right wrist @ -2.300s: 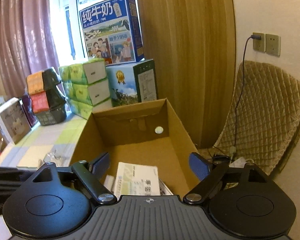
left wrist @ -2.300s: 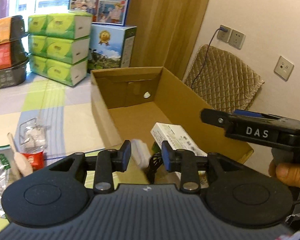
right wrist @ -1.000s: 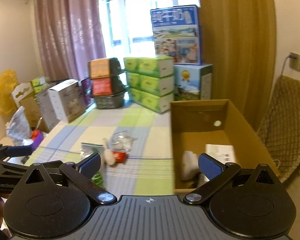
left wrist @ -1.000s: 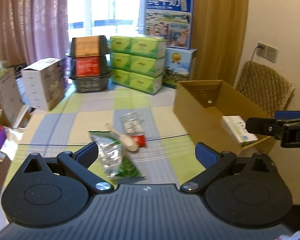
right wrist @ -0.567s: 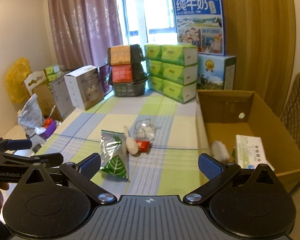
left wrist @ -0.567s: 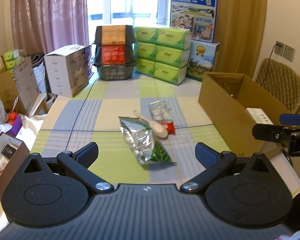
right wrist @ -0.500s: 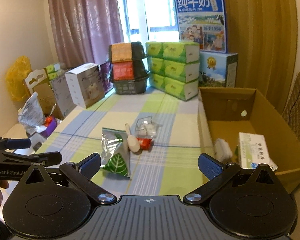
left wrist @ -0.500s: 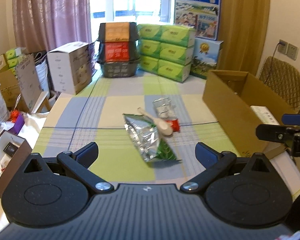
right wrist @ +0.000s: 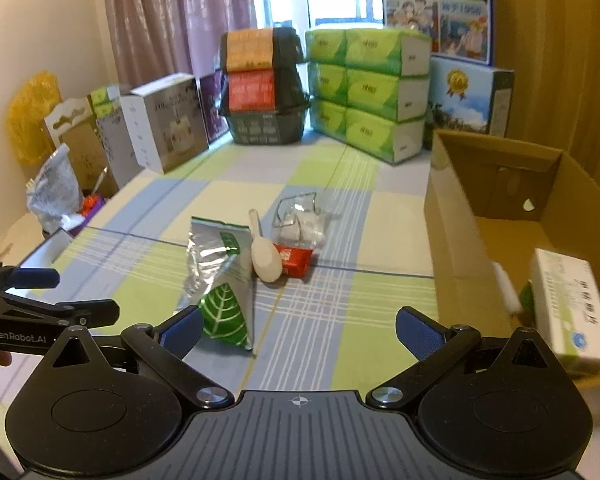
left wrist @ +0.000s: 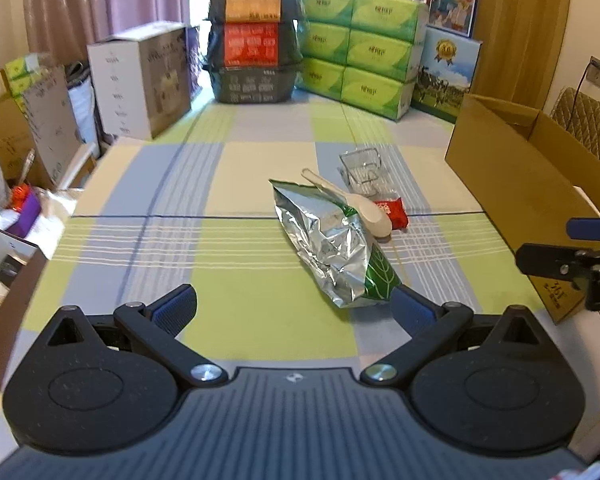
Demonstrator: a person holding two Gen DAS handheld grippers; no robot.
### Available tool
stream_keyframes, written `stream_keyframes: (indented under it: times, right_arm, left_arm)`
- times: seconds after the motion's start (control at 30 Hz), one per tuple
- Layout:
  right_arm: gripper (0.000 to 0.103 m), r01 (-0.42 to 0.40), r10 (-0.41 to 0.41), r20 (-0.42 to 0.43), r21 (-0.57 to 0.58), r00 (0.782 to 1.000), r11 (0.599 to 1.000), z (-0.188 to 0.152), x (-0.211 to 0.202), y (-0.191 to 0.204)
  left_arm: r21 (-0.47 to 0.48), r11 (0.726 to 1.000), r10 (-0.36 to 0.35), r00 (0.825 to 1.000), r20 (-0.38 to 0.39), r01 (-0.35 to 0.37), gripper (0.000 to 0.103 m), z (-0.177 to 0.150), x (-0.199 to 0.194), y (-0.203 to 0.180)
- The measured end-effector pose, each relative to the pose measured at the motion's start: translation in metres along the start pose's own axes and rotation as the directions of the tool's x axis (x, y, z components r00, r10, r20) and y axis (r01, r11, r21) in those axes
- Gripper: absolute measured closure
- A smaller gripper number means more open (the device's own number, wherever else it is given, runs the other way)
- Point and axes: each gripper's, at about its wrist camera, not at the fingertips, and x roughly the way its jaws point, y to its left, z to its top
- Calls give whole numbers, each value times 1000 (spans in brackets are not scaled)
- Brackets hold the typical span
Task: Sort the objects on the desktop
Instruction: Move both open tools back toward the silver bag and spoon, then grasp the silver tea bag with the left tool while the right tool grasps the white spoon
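Things to sort lie in a small heap in the middle of my table [left wrist: 228, 168], on its green, blue and cream checked cloth. I see a shiny silver bag [left wrist: 332, 248] with a green leaf on its near end. A pale plastic spoon [left wrist: 356, 204] rests across the far side of the bag, and its bowl touches a little red packet [left wrist: 392, 212]. Just behind the packet is a clear plastic wrapper [left wrist: 360, 172].

My left gripper [left wrist: 294, 308] hangs low over the near part of the table. Its blue pads are spread wide and grip nothing, and the leaf end of the bag sits right by the right-hand pad. My right gripper [right wrist: 298, 330] is spread wide too, with nothing between its pads. The leaf end of the bag lies just past its left-hand pad.

On the right side of the table stands an open brown cardboard box [right wrist: 460, 216]. Inside it I see a white box with green print [right wrist: 568, 304] and something white beside it, too blurry to name.

Along the far edge stand green tissue packs [right wrist: 364, 92], stacked black baskets [right wrist: 264, 92] with orange and red labels, and a white carton [right wrist: 168, 120].
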Motion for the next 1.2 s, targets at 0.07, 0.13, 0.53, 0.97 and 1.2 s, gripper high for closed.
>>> stream_keyframes:
  times: [0.07, 0.13, 0.53, 0.97, 1.2]
  right_arm:
    - [3, 0, 0, -10, -9, 1000, 1000, 1, 14, -2]
    - [7, -6, 6, -24, -7, 1000, 1000, 4, 28, -5]
    - [27, -3, 7, -74, 47, 997, 999, 24, 97, -20]
    - [27, 37, -33, -86, 48, 996, 998, 28, 111, -33]
    - [37, -11, 11, -56, 4, 998, 1000, 28, 115, -19]
  left_arm:
    - [-14, 1000, -23, 1000, -15, 23, 2, 3, 16, 2]
    - [-29, 999, -44, 999, -28, 44, 2, 7, 31, 4]
    - [-100, 984, -154, 985, -75, 146, 2, 28, 93, 2]
    - [-61, 986, -163, 975, -149, 156, 23, 33, 137, -13]
    - [-35, 987, -157, 977, -146, 154, 48, 41, 122, 8]
